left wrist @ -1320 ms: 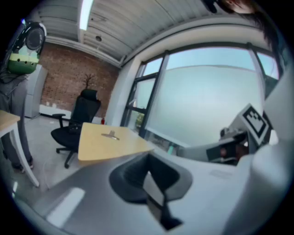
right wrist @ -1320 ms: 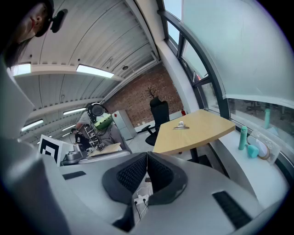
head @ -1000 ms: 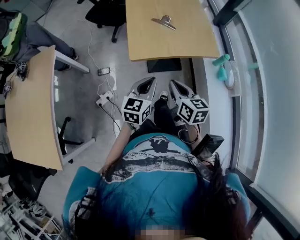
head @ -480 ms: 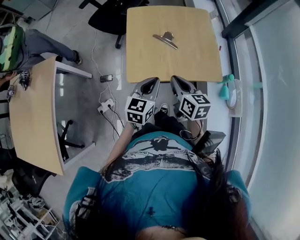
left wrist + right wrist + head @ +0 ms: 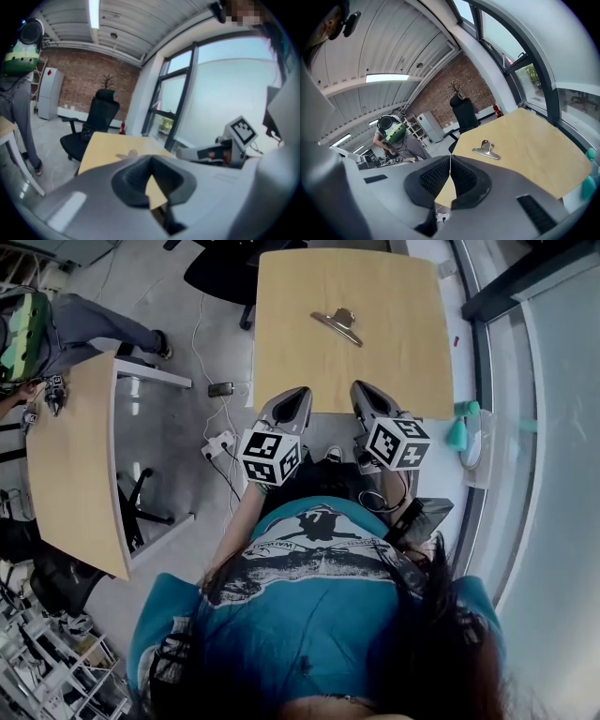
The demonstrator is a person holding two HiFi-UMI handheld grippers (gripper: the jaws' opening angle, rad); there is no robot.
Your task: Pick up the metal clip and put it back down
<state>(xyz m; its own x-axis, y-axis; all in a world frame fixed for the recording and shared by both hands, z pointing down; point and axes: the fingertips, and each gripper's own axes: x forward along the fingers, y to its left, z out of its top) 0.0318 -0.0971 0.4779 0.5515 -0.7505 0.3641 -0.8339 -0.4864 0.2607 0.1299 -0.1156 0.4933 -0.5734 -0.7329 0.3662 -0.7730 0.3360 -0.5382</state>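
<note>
Left tool is held closed and empty, tips seen at the near edge of the tabletop | metal clip is laid on the tabletop at 1 o'clock from it, well apart, untouched | right tool is held closed and empty, clip at 11 o'clock.

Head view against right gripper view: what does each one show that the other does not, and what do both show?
Only the head view shows the person's teal printed shirt, the left tongs, and the black-and-white marker cubes on them and on the right tongs. Only the right gripper view shows the red brick wall, the long ceiling lamp and the right tongs' ribbed black pads, closed with nothing between them. Both show the silver metal clip lying on the square light-wood table and the black office chair behind it.
</note>
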